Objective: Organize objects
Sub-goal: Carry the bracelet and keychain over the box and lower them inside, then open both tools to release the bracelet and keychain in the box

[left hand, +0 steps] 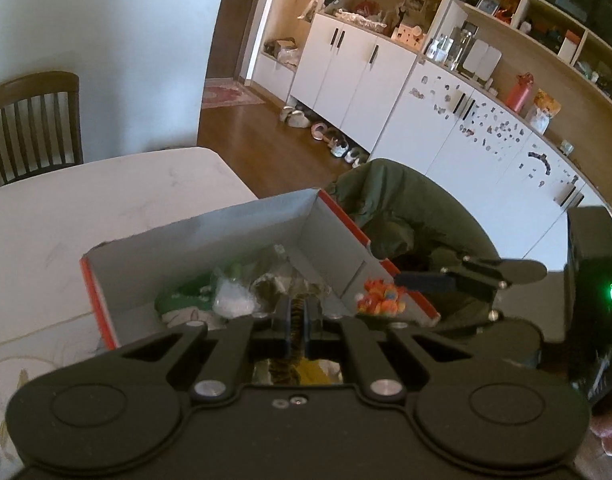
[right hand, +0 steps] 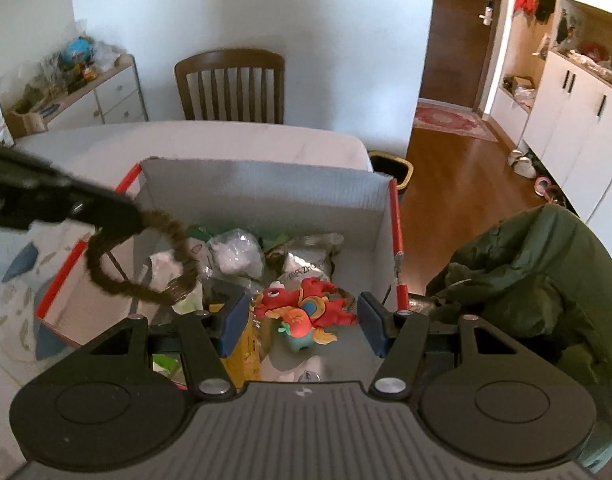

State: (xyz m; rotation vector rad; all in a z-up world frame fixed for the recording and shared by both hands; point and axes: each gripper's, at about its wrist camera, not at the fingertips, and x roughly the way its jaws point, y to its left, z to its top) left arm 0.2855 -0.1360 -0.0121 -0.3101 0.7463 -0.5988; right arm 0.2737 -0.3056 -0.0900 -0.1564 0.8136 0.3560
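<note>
Left gripper (left hand: 297, 322) has its jaws pressed together on a brown fuzzy loop (right hand: 145, 260), which hangs from the tips over the left side of the open cardboard box (right hand: 265, 188) on the white table (left hand: 85, 200). Right gripper (right hand: 301, 322) stands spread wide and holds nothing, its blue pads on either side of a red and orange toy (right hand: 306, 312) that lies in the box between them, with no visible touch on either side. Crumpled plastic bags (right hand: 237, 256) lie deeper in the box, and a green jacket (right hand: 538, 264) sits just beside the box's right wall.
</note>
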